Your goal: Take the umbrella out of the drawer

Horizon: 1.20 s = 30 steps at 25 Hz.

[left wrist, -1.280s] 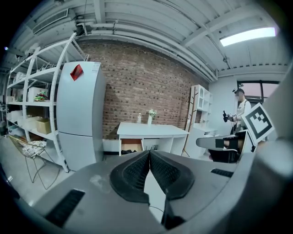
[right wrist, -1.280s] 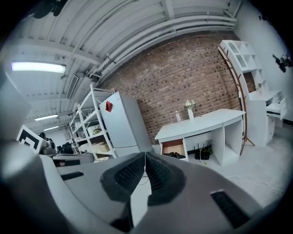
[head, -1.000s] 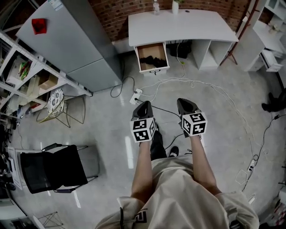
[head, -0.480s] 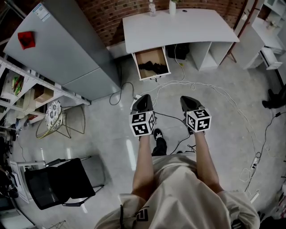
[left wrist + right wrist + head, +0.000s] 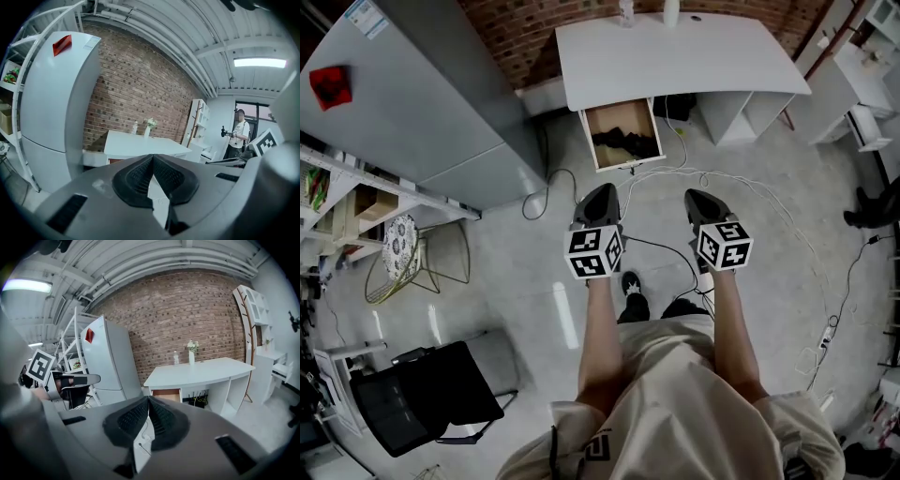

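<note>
Left gripper [image 5: 153, 157]: ribbed black rubber pads [image 5: 137, 178] meet at tips, jaws closed, nothing between. Right gripper [image 5: 148, 399]: same ribbed pads pressed together, jaws closed, empty. Both side by side over glossy grey concrete floor [image 5: 516, 281], well apart from drawer. Ahead, smooth white counter [image 5: 675, 56], curved front edge. Its drawer [image 5: 617, 116] stands pulled out, shallow wood-lined box. Umbrella [image 5: 626, 142] lies inside: dark, folded, crumpled fabric. Rough red brick wall [image 5: 520, 33] behind.
</note>
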{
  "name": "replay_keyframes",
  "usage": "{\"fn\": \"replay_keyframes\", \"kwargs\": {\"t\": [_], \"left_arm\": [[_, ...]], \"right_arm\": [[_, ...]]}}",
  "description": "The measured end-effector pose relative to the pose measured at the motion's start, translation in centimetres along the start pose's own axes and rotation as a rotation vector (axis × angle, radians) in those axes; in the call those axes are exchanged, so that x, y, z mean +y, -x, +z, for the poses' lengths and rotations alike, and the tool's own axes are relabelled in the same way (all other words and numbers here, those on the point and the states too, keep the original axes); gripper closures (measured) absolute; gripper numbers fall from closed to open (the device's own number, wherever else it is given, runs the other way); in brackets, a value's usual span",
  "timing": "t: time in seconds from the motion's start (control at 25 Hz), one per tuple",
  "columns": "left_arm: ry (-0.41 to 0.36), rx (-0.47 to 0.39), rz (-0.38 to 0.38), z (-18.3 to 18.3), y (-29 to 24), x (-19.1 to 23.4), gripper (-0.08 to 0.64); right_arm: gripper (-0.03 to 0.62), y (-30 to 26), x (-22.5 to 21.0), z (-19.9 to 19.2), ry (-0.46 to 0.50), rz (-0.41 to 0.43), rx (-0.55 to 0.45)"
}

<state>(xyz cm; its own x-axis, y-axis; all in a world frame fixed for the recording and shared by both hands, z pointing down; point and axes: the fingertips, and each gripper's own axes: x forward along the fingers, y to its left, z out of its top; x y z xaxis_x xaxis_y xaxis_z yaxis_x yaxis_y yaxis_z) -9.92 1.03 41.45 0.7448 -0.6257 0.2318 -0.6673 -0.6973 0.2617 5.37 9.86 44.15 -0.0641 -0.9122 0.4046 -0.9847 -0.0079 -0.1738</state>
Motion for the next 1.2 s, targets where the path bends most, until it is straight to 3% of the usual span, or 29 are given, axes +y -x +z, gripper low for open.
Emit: {"fn": "replay_keyframes", "kwargs": {"t": [0.28, 0.76, 1.0, 1.2], "left_arm": [[-0.009, 0.034, 0.003, -1.3, -0.2, 2.6, 0.551], [-0.031, 0.055, 0.043, 0.2, -4.0, 6.2, 0.551], [-0.039, 0.062, 0.105, 0.7, -7.8, 9.1, 0.551], [0.02, 0.056, 0.182, 1.2, -11.7, 12.2, 0.551]], "right_arm": [[0.525, -2.2, -0.1, -0.6, -0.022, -0.015, 0.023], [0.524, -7.9, -1.3, 3.4, 0.02, 0.024, 0.002], [0.525, -13.5, -3.9, 5.3, 0.007, 0.062, -0.018], [0.523, -19.6, -4.9, 5.5, 0.017, 0.15, 0.05]]}}
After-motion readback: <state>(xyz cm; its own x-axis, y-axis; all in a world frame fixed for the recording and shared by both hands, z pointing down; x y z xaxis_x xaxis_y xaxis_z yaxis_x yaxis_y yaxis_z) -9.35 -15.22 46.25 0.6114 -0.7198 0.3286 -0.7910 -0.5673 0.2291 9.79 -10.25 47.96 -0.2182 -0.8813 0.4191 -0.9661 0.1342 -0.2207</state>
